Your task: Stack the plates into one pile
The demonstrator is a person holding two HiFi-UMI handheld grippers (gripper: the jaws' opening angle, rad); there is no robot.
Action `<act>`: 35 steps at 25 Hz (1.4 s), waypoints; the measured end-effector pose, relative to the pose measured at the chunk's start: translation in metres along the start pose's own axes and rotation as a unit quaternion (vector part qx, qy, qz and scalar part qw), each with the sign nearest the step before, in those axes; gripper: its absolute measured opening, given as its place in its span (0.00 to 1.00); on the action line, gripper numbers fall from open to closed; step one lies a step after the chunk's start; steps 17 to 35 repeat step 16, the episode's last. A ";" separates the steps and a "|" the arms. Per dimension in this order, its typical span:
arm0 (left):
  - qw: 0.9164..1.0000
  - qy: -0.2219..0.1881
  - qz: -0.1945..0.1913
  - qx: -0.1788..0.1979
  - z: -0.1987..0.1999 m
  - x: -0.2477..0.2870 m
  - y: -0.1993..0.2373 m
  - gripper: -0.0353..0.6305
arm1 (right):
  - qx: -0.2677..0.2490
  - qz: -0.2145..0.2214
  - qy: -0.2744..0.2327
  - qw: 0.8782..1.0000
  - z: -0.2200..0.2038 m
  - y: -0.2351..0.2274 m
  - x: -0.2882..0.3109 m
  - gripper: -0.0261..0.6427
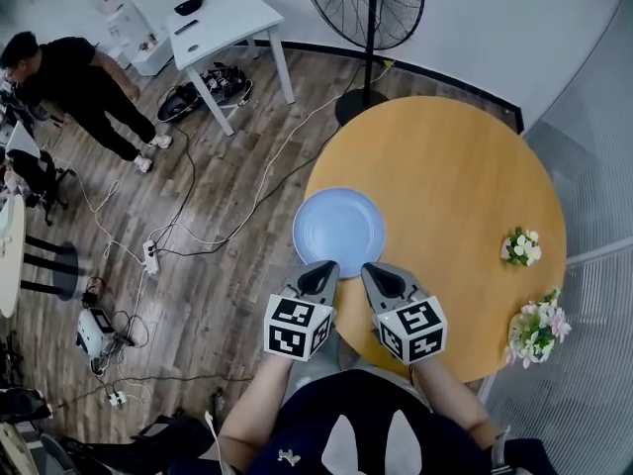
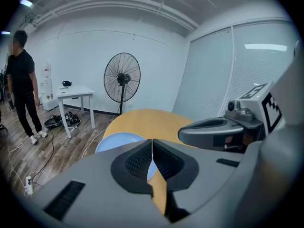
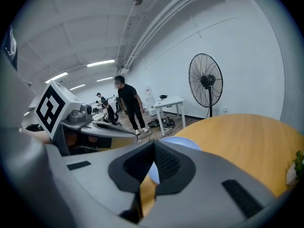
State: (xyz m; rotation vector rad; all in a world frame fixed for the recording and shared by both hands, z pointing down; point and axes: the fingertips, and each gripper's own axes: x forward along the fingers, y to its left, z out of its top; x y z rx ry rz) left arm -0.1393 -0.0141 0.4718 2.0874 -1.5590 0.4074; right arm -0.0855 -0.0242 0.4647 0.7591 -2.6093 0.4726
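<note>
A pale blue plate [image 1: 338, 231] lies on the round wooden table [image 1: 455, 186], close to its near-left edge. From above it reads as one blue disc, and I cannot tell whether more plates lie under it. My left gripper [image 1: 325, 266] and right gripper [image 1: 369, 268] hover side by side just short of the plate's near rim, both shut with nothing in them. In the left gripper view the jaws [image 2: 152, 140] meet, with the plate [image 2: 116, 140] beyond them. The right gripper view shows the same: closed jaws [image 3: 154, 142] and the plate [image 3: 181, 140] just ahead.
Two small flower bunches [image 1: 521, 247] [image 1: 537, 327] stand at the table's right edge. On the wooden floor to the left are a pedestal fan [image 1: 371, 8], a white side table [image 1: 223, 23], loose cables [image 1: 178, 231] and a standing person [image 1: 79, 82]. A glass wall runs along the right.
</note>
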 end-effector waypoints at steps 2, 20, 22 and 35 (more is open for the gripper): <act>1.000 -0.004 0.001 0.000 0.001 -0.003 -0.003 0.09 | 0.001 0.006 0.000 1.000 -0.001 0.003 -0.003 0.04; 1.000 -0.003 0.003 0.031 0.004 -0.009 -0.022 0.09 | 0.008 0.019 0.009 1.000 -0.010 0.003 -0.018 0.04; 1.000 -0.003 0.003 0.031 0.004 -0.009 -0.022 0.09 | 0.008 0.019 0.009 1.000 -0.010 0.003 -0.018 0.04; 1.000 -0.003 0.003 0.031 0.004 -0.009 -0.022 0.09 | 0.008 0.019 0.009 1.000 -0.010 0.003 -0.018 0.04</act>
